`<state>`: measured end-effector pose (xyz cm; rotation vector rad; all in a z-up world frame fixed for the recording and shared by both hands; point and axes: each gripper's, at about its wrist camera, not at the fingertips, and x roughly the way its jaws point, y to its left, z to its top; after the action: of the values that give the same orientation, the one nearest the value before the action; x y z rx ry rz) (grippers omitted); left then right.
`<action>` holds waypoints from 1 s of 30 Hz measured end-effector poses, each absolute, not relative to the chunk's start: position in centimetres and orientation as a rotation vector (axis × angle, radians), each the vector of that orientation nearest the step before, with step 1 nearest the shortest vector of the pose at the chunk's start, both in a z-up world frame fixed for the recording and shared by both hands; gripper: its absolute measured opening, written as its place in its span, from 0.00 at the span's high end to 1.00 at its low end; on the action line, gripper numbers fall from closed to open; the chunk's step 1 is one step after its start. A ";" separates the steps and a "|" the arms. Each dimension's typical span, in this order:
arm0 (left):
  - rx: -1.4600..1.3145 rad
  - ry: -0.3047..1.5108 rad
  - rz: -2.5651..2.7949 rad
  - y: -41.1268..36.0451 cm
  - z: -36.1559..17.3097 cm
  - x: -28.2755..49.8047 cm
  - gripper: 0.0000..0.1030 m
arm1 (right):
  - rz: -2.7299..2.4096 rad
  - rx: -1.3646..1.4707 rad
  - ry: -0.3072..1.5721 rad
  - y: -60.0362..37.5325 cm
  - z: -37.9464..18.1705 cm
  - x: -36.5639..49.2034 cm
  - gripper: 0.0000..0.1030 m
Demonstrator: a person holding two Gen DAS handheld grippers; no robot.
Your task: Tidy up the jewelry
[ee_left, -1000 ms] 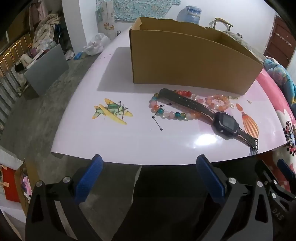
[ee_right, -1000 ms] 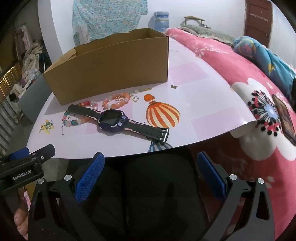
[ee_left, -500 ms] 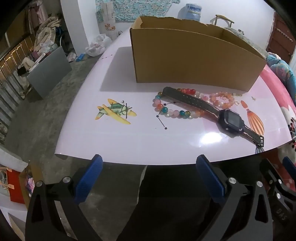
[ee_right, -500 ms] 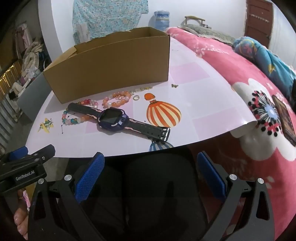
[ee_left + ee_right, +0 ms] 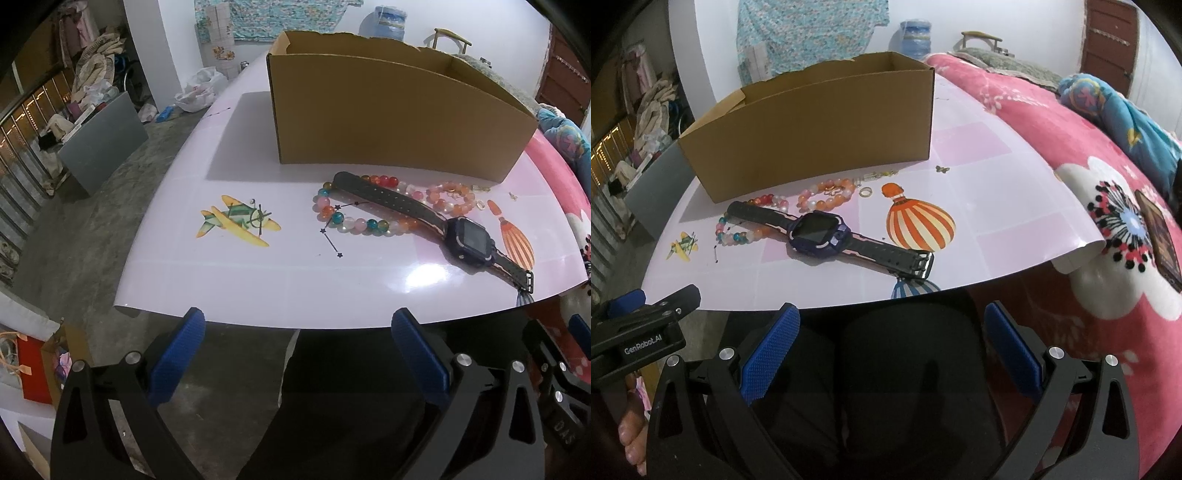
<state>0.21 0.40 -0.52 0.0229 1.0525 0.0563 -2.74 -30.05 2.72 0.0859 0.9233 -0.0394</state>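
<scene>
Both grippers hovering wide open and empty, short of the table edge.

Left wrist view: the left gripper (image 5: 295,336) is hanging spread, gripping nothing; ahead and right, the watch (image 5: 467,240) is lying across the multicolored bead bracelet (image 5: 347,221), before the cardboard box (image 5: 388,118), interior unseen.
Right wrist view: the right gripper (image 5: 890,332) is gaping, empty; the watch (image 5: 820,232) is lying ahead-left.

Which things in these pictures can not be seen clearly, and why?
- Inside of the cardboard box: both views, hidden by its front wall.
- Multicolour bead bracelet: both views, partly under the watch strap.
- Small pieces near the ring: right wrist view, too small to name.
</scene>
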 end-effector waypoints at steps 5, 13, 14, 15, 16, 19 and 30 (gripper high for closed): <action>0.021 1.057 0.059 0.5 -0.7 0.2 0.04 | -0.041 0.079 0.924 -29.8 2.7 -2.8 0.06; 0.015 1.056 0.065 0.8 -0.7 0.2 0.04 | -0.045 0.067 0.924 -29.3 2.8 -2.9 0.06; 0.014 1.056 0.065 0.8 -0.7 0.1 0.04 | -0.046 0.066 0.924 -29.2 2.8 -2.8 0.06; 0.012 1.055 0.065 0.9 -0.8 0.2 0.04 | -0.047 0.064 0.923 -29.2 2.9 -2.9 0.06; 0.011 1.054 0.066 1.0 -0.8 0.0 0.04 | -0.048 0.063 0.922 -29.1 2.9 -2.9 0.06; 0.007 1.052 0.066 1.3 -0.8 -0.1 0.04 | -0.051 0.058 0.918 -28.9 3.1 -3.0 0.06; -0.017 1.042 0.045 2.8 -1.0 -0.5 0.04 | -0.103 0.039 0.893 -28.1 4.3 -4.6 0.06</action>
<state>-0.51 2.80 -0.98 -0.0169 1.0423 0.0453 -4.55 -28.07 4.34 0.0390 0.8928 -0.1033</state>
